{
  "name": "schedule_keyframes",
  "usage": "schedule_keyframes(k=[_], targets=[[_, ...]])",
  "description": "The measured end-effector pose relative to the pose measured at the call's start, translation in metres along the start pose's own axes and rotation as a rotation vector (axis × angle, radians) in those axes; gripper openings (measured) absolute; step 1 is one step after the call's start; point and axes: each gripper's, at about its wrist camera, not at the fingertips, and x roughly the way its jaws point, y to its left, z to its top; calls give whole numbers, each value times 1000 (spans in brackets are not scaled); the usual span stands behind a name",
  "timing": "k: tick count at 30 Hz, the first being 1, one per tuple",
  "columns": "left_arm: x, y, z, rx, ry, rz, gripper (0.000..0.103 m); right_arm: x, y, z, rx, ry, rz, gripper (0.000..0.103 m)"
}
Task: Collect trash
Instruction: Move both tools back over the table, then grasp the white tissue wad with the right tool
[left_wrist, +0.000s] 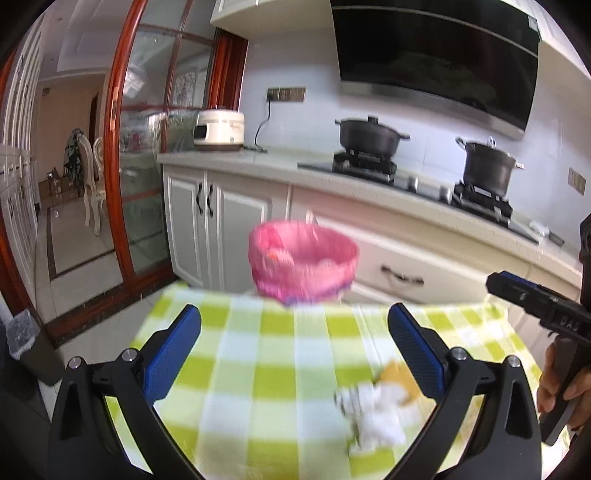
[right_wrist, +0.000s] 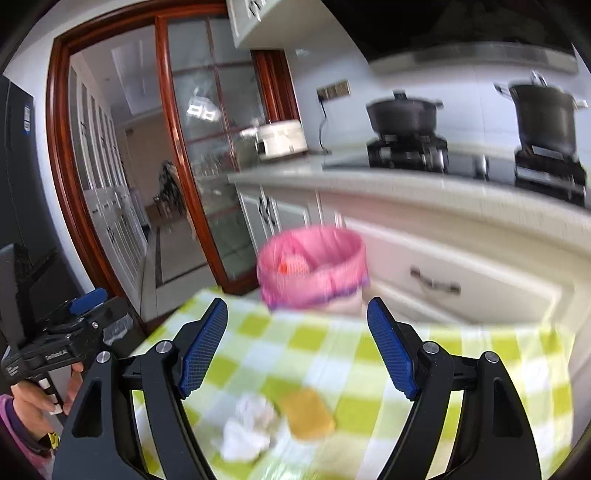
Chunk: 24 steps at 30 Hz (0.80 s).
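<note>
Two items outstanding: crumpled white tissue (right_wrist: 246, 428) and yellow sponge piece (right_wrist: 307, 413), touching, on the checked tablecloth (right_wrist: 461, 354).
Bin: pink-lined trash bin (right_wrist: 314, 269) beyond the table's far edge, mouth upward; some refuse apparently inside, blurred.
Progress: judged partway; both pieces still to collect.
Orientation: sponge's long axis runs diagonally, near-right to far-left; tissue shapeless.
Left gripper (left_wrist: 295, 347): jaws wide apart, empty.
Right gripper (right_wrist: 297, 347): jaws apart, empty.
</note>
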Motion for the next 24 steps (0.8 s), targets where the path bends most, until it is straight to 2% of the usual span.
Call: schedule_keyframes(k=[5, 10, 17, 21, 24], targets=[[-14, -6, -46, -5, 39, 22, 98, 7, 9, -55, 48, 85, 3, 75], [-34, -5, -81, 5, 55, 40, 98, 30, 33, -94, -2, 185, 12, 74], [-60, 5, -110, 31, 78, 55, 98, 57, 48, -116, -6, 259, 22, 74], [-64, 10, -113, 28, 84, 63, 98, 72, 51, -121, 9, 290, 14, 73], [-65, 14, -111, 10, 82, 60, 98, 84, 52, -124, 18, 320, 0, 67]])
